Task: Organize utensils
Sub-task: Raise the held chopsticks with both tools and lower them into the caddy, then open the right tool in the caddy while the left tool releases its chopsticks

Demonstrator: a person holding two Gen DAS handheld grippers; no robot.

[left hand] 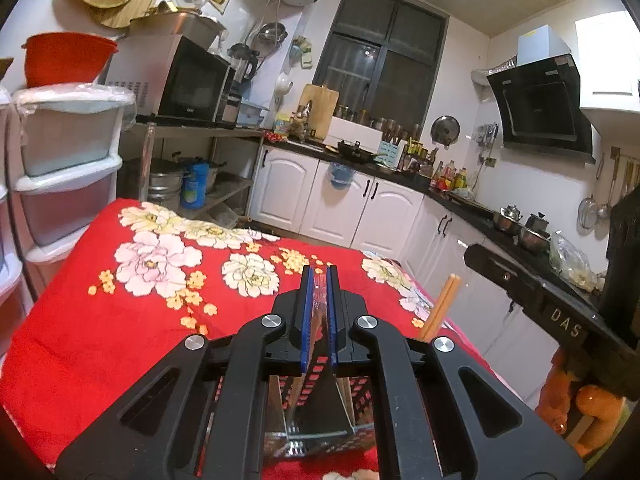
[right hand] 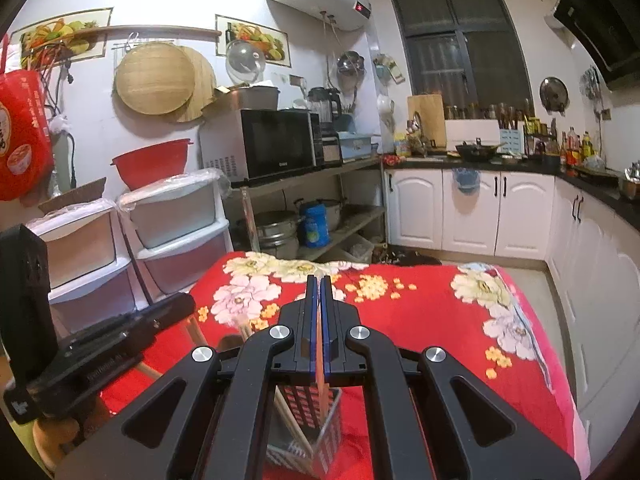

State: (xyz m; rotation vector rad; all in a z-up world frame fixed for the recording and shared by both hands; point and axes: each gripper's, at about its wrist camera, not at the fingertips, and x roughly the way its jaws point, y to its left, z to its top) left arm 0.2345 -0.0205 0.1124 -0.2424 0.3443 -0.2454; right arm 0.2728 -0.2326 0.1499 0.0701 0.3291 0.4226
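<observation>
Kitchen scene: white cabinets and a dark counter at the back, with a worktop under a red floral cloth (left hand: 100, 320) in the foreground.

Left wrist view: left tongs (left hand: 319, 280) clenched, blue pads pinching something clear or shiny that runs down between them; can't tell exactly what utensil it is. Below the tongs, bottom centre, sits a black perforated utensil holder (left hand: 360, 412) with a metal frame inside. A pair of wooden chopsticks (left hand: 442, 308) pokes up just right of the tongs, lower right of centre. Right edge shows the other gripper's black body and an orange-gloved hand (left hand: 588, 412) under it.

Right wrist view: right tongs (right hand: 319, 280) clenched on one orange-brown chopstick (right hand: 320, 368), which runs down between the pads into the same holder (right hand: 316, 420) at bottom centre. More chopsticks (right hand: 288, 420) lean in the holder, left of the gripped one. Left gripper's body fills the lower left edge. Only this view shows the hanging red bag (right hand: 24, 136) at far left; only the left view shows the range hood (left hand: 540, 104) at upper right.
</observation>
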